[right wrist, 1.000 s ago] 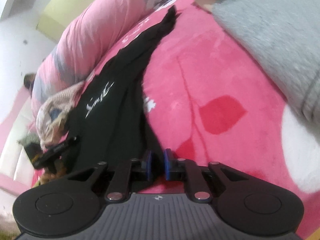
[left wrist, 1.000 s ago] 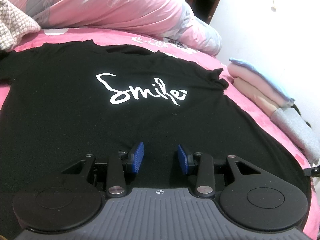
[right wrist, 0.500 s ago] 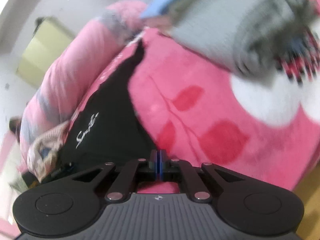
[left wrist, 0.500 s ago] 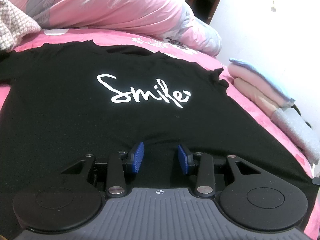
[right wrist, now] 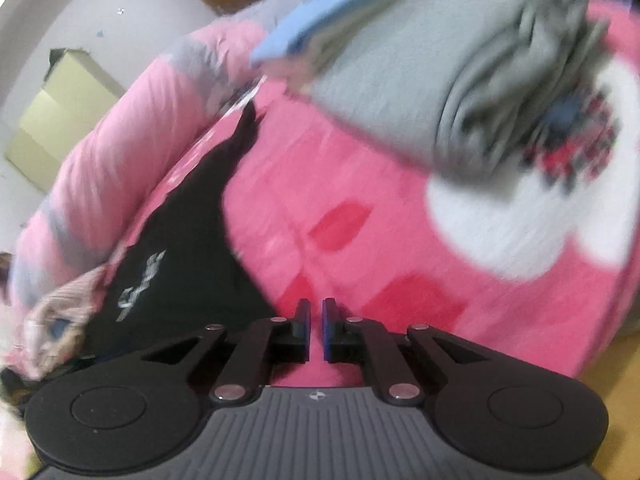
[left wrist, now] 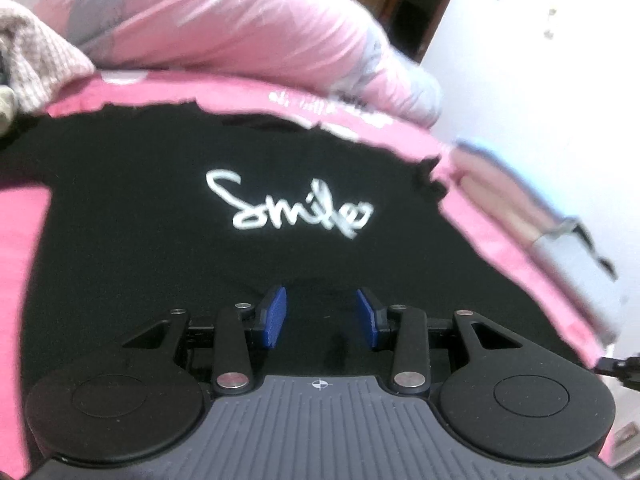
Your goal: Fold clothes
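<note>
Black T-shirt (left wrist: 160, 240) running out of frame at lower left and under the left tool's body, folded clothes (left wrist: 532, 216) smearing at right, grey garment (right wrist: 460, 92) blurring at upper right, its plaid neighbour (right wrist: 576, 140) staying illegible

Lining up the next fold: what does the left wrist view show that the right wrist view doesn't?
Left only: the left gripper, jaws open, over the black T-shirt's whole front. Right only: the right gripper, jaws a slit apart over bare pink bedspread, and a yellow box. Both: the shirt, pink duvet, folded grey garment.
</note>
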### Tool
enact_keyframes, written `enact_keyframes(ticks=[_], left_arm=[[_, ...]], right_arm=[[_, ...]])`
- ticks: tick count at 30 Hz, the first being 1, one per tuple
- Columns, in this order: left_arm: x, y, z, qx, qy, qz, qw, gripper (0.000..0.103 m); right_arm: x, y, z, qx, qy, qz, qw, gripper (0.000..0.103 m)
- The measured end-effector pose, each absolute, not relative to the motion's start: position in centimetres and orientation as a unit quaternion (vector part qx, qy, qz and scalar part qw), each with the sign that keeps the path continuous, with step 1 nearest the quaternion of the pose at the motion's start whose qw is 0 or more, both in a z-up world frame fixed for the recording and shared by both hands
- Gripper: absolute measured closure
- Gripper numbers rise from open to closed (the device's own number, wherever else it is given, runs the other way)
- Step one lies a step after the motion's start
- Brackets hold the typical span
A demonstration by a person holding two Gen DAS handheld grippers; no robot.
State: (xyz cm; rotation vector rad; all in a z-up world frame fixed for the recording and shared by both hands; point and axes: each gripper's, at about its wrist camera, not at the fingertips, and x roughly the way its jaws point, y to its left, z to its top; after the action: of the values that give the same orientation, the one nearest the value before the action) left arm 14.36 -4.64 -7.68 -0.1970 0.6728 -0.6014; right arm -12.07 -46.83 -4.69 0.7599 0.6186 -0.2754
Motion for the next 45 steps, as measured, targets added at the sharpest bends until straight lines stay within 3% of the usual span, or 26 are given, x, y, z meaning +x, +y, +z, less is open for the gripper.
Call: enact_keyframes(ticks=[6, 11, 19, 21, 26, 31, 33, 38, 42, 45], left_arm=[[10.0, -4.5, -5.9, -0.044, 0.34, -0.315, 0.885, 0.063], [6.2, -5.3, -7.6, 0.01, 0.375, -0.339, 0.863, 0.063], [-0.4, -0.8, -9.1, 0.01, 0.408, -0.365, 0.837, 0.063], [-0.8, 0.1, -8.3, 0.003, 0.407, -0.366, 0.837, 0.063], [-0.1, 0.1, -5.7, -0.013, 0.35, -0.364, 0.863, 0.063], [1.2, -0.6, -8.5, 0.007, 0.389, -0.311, 0.867, 0.063], [0.1, 0.3, -9.6, 0.017, 0.402, -0.306, 0.863, 0.063], [-2.0, 3.4, -8.9, -0.018, 0.411, -0.316, 0.855, 0.063], [-2.7, 5.3, -7.3, -0.06, 0.394, -0.31, 0.863, 0.063], [-2.3, 6.2, -6.6, -0.071, 0.379, -0.294, 0.875, 0.063]], right_arm=[[-7.0, -41.5, -0.9, 0.292, 0.282, -0.042, 0.913, 0.097], [-0.8, -32.6, -3.1, 0.183, 0.385, 0.053, 0.903, 0.097], [-6.3, -25.1, -3.2, 0.057, 0.468, 0.177, 0.864, 0.097], [-5.4, -24.8, -1.8, 0.044, 0.444, 0.169, 0.879, 0.097], [0.7, -26.7, -0.4, 0.104, 0.362, 0.108, 0.92, 0.097], [1.9, -22.9, -5.3, 0.109, 0.417, 0.13, 0.893, 0.097], [-1.4, -20.9, -5.2, 0.055, 0.402, 0.155, 0.901, 0.097], [-3.1, -20.9, -3.4, 0.08, 0.441, 0.211, 0.869, 0.097], [2.3, -22.3, -0.3, 0.105, 0.371, 0.158, 0.909, 0.097], [7.6, -22.1, -2.0, 0.128, 0.375, 0.11, 0.911, 0.097]])
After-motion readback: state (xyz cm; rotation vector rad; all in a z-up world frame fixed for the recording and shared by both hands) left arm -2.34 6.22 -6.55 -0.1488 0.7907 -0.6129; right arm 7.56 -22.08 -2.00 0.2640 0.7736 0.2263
